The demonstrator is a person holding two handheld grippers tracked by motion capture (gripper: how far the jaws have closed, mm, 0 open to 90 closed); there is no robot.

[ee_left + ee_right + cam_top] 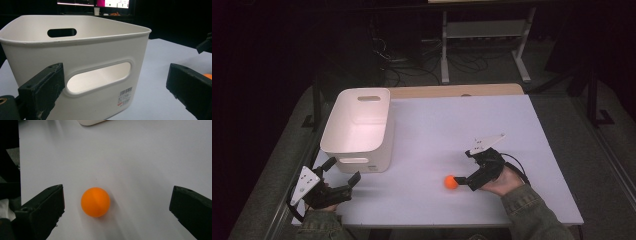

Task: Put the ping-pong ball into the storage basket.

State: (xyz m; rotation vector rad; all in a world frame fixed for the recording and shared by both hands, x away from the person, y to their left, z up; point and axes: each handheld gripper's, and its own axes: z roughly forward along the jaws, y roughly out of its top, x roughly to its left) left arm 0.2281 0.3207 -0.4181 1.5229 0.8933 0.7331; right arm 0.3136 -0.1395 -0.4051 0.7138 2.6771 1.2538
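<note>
A small orange ball (451, 182) lies on the white table (452, 125) near its front edge. In the right gripper view the ball (95, 201) rests between my right gripper's (117, 197) two black jaws, nearer the left one and touching neither. That gripper (463, 166) is open, held in a hand at front right. A white plastic bin (357, 127) with handle slots stands at the left, nothing visible in it. My left gripper (343, 170) is open just in front of the bin (75, 50), jaws wide, nothing between them.
The bin's near wall carries a small barcode label (125, 96). A sliver of the ball (208, 75) shows past the left gripper's right jaw. Beyond the table are a wooden strip (457, 91), a metal stand (484, 45) and cables on a dark floor.
</note>
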